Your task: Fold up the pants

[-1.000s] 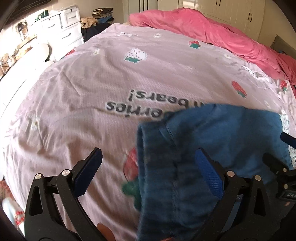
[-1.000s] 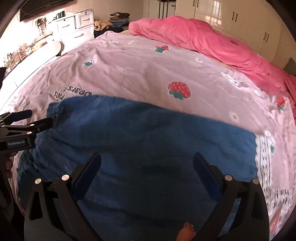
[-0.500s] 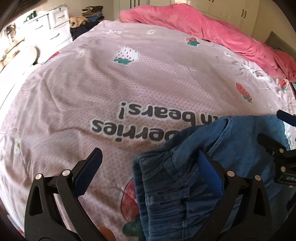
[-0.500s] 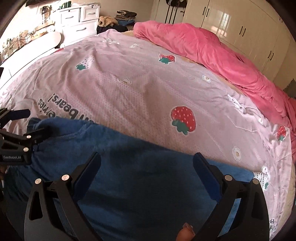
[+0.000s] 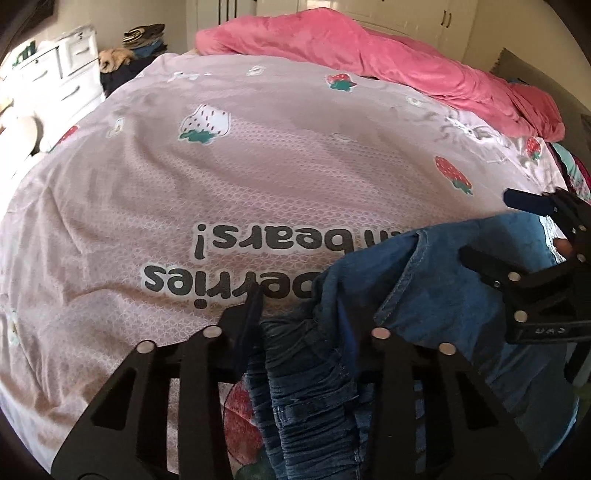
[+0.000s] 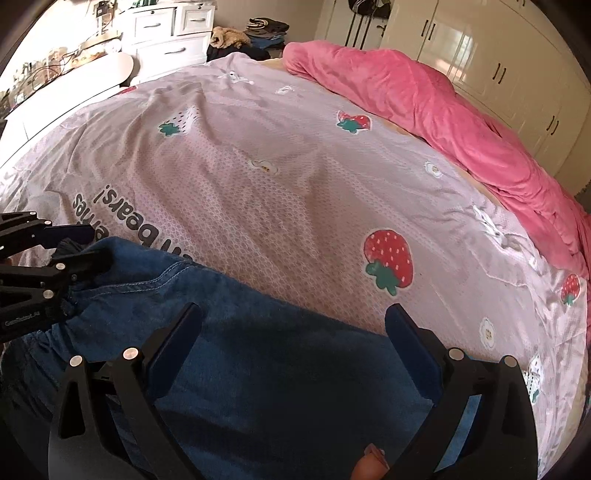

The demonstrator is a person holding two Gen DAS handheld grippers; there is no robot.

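The blue denim pants (image 5: 443, 280) lie along the near edge of a pink strawberry-print bedspread (image 5: 258, 166). My left gripper (image 5: 314, 314) is closing, and the gathered waistband corner is bunched between its pads. In the right wrist view the left gripper (image 6: 74, 247) is at the far left, pinching that edge of the pants (image 6: 258, 350). My right gripper (image 6: 291, 332) stands open just above the flat middle of the pants with nothing between its fingers. The left wrist view shows the right gripper (image 5: 498, 229) at the right edge.
A crumpled pink blanket (image 6: 443, 110) runs along the far side of the bed. White drawers (image 6: 170, 33) and a pile of clothes (image 6: 258, 29) stand beyond the bed's far left corner, with white wardrobe doors (image 6: 498, 74) at the back right.
The left gripper's jaws have come from wide open to close around the waistband, which is now bunched. Both grippers have shifted, and the pants sit lower in both views.
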